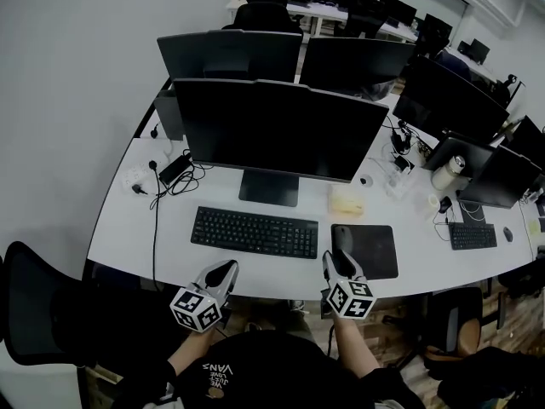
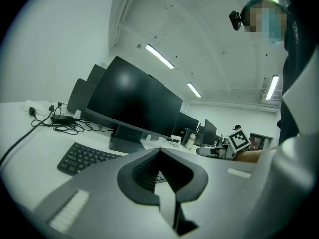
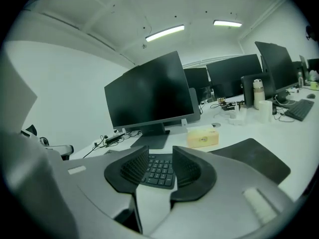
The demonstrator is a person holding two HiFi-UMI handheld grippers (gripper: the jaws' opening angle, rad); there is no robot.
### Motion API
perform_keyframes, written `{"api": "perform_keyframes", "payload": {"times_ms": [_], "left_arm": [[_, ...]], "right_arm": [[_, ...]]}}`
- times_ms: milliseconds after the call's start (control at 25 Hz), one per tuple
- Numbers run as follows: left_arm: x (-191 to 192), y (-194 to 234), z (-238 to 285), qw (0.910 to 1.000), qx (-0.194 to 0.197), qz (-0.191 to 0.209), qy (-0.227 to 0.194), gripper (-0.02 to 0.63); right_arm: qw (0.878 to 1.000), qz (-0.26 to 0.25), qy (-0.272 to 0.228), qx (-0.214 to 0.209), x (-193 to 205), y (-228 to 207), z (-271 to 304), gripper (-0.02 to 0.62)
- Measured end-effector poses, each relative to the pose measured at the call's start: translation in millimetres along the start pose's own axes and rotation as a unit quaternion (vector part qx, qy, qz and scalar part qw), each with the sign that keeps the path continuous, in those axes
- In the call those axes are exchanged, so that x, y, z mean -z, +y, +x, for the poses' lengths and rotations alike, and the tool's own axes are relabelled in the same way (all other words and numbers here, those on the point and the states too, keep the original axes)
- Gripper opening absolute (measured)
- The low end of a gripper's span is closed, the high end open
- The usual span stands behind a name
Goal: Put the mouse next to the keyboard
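Note:
The black keyboard point(image 1: 254, 231) lies in front of the big monitor point(image 1: 281, 130), with a dark mouse pad point(image 1: 366, 250) to its right. I cannot make out a mouse on this pad or beside this keyboard in any view. My right gripper point(image 1: 328, 259) hovers at the desk's front edge, at the pad's left side. It is open, and its view shows the keyboard point(image 3: 159, 169) through the gap with nothing held. My left gripper point(image 1: 229, 268) hangs below the keyboard's front edge. Its pads point(image 2: 149, 169) meet at the tip, shut and empty.
A pale yellow box point(image 1: 347, 200) sits behind the pad. Cables and a power brick point(image 1: 174, 170) lie at the back left. A second keyboard point(image 1: 473, 235) with a small mouse point(image 1: 508, 234) and a bottle point(image 1: 444, 175) stand at the far right. A black chair point(image 1: 34, 313) is at my left.

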State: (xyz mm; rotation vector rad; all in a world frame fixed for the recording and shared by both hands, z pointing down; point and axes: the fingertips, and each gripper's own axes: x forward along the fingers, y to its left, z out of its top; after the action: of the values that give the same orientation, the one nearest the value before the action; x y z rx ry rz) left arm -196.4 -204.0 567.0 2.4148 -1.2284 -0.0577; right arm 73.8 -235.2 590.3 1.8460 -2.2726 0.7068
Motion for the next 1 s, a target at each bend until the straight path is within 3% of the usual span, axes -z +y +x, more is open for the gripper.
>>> {"api": "perform_keyframes", "payload": {"times_ms": [200,560,1000], "left_arm": [[-1.4,1.7,-22.8,0.9999,-0.002,0.014,-0.001,0.002],[-10.9,-3.8,-43.5,0.999,-0.028,0.025,-0.026,0.002],[1.6,-53.8,-42.8,0.9954,-0.08,0.03,-0.044,0.002]], "right_arm": [[0.999,0.012,-0.027,-0.015,-3.9,28.4,-17.7,0.005],[0.995,0.016,-0.028,-0.096,-4.0,69.8,-26.4,0.005],[0.985,-0.023,0.001,-0.173,-11.2,62.6,-55.8,0.005]]}}
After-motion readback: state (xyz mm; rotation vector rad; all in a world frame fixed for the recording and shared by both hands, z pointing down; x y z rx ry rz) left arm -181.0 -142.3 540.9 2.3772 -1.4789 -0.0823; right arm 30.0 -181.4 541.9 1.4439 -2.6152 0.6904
